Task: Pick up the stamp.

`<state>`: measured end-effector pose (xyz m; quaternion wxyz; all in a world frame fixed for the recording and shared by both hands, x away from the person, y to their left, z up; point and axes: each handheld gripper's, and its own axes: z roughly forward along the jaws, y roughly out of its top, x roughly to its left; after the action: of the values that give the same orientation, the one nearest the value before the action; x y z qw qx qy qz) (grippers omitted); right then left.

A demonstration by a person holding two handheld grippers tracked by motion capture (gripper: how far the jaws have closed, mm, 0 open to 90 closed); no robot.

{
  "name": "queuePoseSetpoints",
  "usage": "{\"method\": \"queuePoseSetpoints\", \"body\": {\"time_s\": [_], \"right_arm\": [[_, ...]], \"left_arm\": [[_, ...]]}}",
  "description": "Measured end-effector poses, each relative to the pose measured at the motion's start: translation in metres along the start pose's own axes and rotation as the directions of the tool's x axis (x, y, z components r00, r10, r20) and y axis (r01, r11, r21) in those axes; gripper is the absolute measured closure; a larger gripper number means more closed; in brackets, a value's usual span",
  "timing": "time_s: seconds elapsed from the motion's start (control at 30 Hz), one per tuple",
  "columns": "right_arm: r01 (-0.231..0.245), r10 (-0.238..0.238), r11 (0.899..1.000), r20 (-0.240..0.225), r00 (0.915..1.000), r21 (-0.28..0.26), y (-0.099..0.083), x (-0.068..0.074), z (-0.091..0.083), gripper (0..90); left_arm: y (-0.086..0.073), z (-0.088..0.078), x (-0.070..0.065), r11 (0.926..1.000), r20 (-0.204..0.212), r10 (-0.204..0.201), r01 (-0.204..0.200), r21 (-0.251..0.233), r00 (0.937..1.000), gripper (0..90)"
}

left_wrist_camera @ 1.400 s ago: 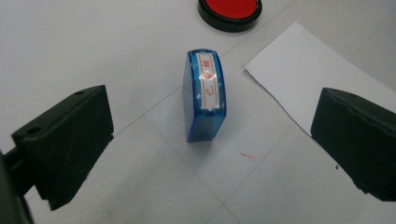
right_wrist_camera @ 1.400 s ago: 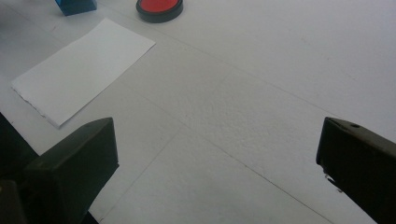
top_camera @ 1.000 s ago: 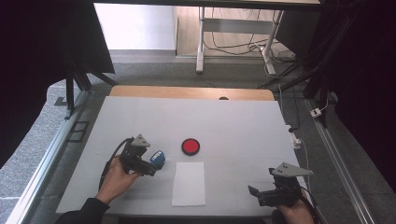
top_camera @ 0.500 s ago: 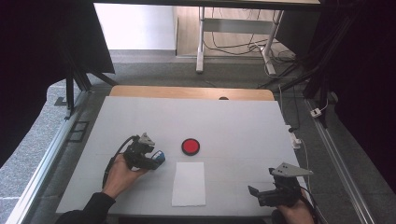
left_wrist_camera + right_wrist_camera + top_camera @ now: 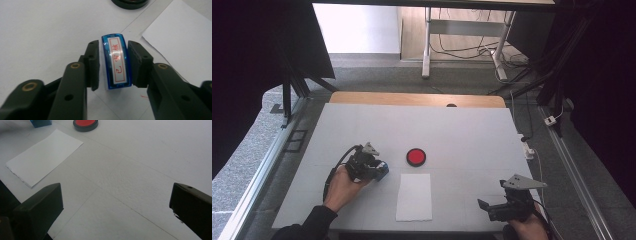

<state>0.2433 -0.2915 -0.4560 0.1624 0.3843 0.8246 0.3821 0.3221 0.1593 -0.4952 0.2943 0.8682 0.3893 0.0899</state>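
My left hand-held gripper (image 5: 379,170) sits on the left half of the white bench (image 5: 472,135), and my left hand (image 5: 343,184) wraps around its body from behind. Its two black jaws bracket a small blue translucent plastic stamp with a white label printed in red characters (image 5: 117,61). In the left gripper view the right pad (image 5: 136,63) is pressed against the stamp's side, while the left pad (image 5: 93,65) stands just beside it with a thin sliver of bench showing between, so I cannot tell whether the grip is fully clamped. The stamp stands on the bench surface, label face up toward the camera.

Just past the stamp, toward the bench's middle, lies a round red ink pad in a black rim (image 5: 415,156). Near my side of that pad lies a white rectangular sheet of paper (image 5: 414,197), flat on the bench and apart from both the pad and the stamp. In the left gripper view a corner of that sheet lies to the right of the jaws.

My right hand-held gripper (image 5: 484,207) rests low at the near right edge of the bench, well apart from everything else, with my right hand (image 5: 527,227) behind it. Its jaws are spread wide with only bare bench between them.
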Motion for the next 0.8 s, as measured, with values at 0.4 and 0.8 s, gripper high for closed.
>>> {"method": "queuePoseSetpoints", "body": {"time_s": [0.4,0.8], "right_arm": [[0.001,-0.001,1.0,-0.001,1.0,-0.001,0.0,0.0,0.0,0.0],[0.001,-0.001,1.0,-0.003,1.0,-0.003,0.0,0.0,0.0,0.0]], "left_arm": [[0.0,-0.004,0.001,0.9999,0.006,0.001,-0.001,-0.017,1.0,70.8],[0.001,-0.02,0.004,0.9944,0.058,-0.062,0.067,-0.082,0.9964,70.9]]}}
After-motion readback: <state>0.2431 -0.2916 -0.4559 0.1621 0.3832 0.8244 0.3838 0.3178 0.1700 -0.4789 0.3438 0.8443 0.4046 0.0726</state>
